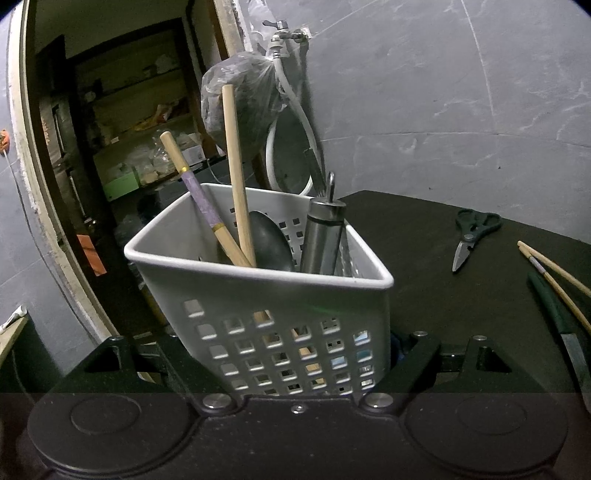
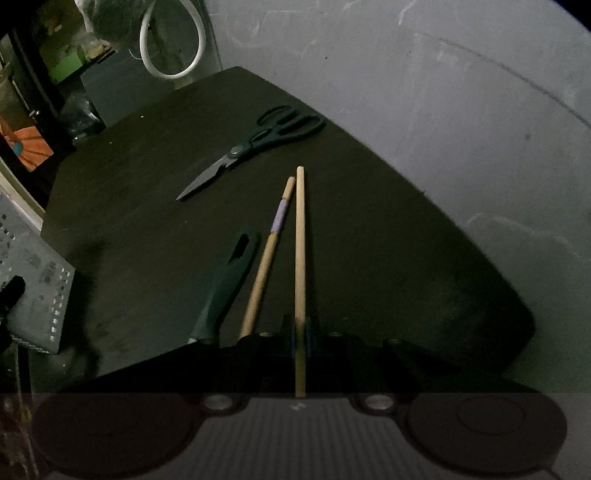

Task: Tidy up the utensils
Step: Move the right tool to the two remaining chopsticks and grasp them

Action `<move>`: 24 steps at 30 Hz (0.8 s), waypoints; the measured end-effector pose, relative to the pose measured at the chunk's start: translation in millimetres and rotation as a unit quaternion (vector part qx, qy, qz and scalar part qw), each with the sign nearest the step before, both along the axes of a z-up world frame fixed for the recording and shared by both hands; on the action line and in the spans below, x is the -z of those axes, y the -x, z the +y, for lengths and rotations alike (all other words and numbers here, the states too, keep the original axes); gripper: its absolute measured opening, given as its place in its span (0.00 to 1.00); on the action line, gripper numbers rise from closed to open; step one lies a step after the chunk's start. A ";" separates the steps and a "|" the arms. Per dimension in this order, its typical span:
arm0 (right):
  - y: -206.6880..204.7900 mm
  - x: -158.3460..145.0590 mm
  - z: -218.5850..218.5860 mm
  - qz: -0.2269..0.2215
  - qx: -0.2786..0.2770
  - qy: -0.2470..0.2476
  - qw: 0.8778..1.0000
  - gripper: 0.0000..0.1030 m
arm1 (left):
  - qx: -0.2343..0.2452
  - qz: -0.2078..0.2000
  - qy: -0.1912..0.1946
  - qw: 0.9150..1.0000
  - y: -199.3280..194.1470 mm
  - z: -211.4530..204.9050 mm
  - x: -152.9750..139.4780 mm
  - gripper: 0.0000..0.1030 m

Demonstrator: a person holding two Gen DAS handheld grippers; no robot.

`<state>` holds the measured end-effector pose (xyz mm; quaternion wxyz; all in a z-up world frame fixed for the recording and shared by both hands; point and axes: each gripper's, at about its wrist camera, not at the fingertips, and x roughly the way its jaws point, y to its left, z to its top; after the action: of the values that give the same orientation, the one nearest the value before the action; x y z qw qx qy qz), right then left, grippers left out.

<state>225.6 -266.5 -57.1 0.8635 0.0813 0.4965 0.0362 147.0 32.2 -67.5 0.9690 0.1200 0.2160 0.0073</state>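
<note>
Right gripper (image 2: pixel 300 334) is clamped on a plain pale wooden chopstick (image 2: pixel 300 236); the stick runs straight ahead from between its closed fingers, far end over the dark tabletop (image 2: pixel 406 240). Just left of it lies a second wooden chopstick with a purple band (image 2: pixel 271 243), its near end hidden behind the gripper body. Further left, a dark green knife handle with a slotted hole (image 2: pixel 229 275); the blade is cut off below. Ahead and left of the gripper, dark-handled kitchen scissors (image 2: pixel 255 146) lie flat, blades shut, well apart from the chopsticks.

Left gripper (image 1: pixel 280 365) grips a white perforated plastic basket (image 1: pixel 258 291), fingers pressed on either side of its lower wall. Inside the basket: a purple-banded wooden chopstick (image 1: pixel 201 199), a plain wooden chopstick (image 1: pixel 236 173), both leaning, a dark spoon bowl (image 1: pixel 269 240) and a steel cylinder with a ring on top (image 1: pixel 323 236). What sits at the basket bottom is hard to make out through the holes.

Only the left view shows the basket contents, plus a tap (image 1: pixel 284 33), a white hose (image 1: pixel 295 110) and a clear plastic bag (image 1: pixel 240 96) behind. The right view catches just a blurred basket corner at far left. Only the right view shows the clamp on the chopstick; in the left view the loose sticks and knife are cut off at the right edge.
</note>
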 end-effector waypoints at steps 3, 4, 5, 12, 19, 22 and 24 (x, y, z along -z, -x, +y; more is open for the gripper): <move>0.7 2.0 6.4 0.006 -0.007 -0.001 1.000 0.06 | 0.001 -0.001 0.000 1.000 0.1 0.9 -0.1 0.82; 2.4 3.1 7.3 0.009 -0.009 -0.002 1.000 0.06 | 0.002 -0.001 0.000 1.000 0.2 1.2 0.0 0.82; 2.6 4.2 8.1 0.012 -0.008 -0.003 1.000 0.06 | 0.002 -0.001 0.000 1.000 0.1 0.9 -0.1 0.82; 7.1 1.2 8.5 0.024 -0.013 0.003 1.000 0.16 | 0.004 -0.001 0.002 1.000 0.5 2.6 0.3 0.81; -7.3 -7.6 4.3 0.005 -0.021 0.008 1.000 0.44 | 0.004 -0.001 0.001 1.000 0.3 2.5 0.4 0.81; -18.3 -5.8 7.5 0.007 -0.033 0.011 0.999 0.47 | 0.004 -0.001 0.001 1.000 0.1 2.1 0.3 0.81; -23.3 -2.5 11.7 0.012 -0.043 0.015 0.999 0.47 | 0.003 -0.001 0.001 1.000 0.2 2.3 0.3 0.81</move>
<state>249.0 -254.8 -54.7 0.8560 0.0474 0.5106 0.0652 146.8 34.6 -67.8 0.9693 0.1196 0.2149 0.0041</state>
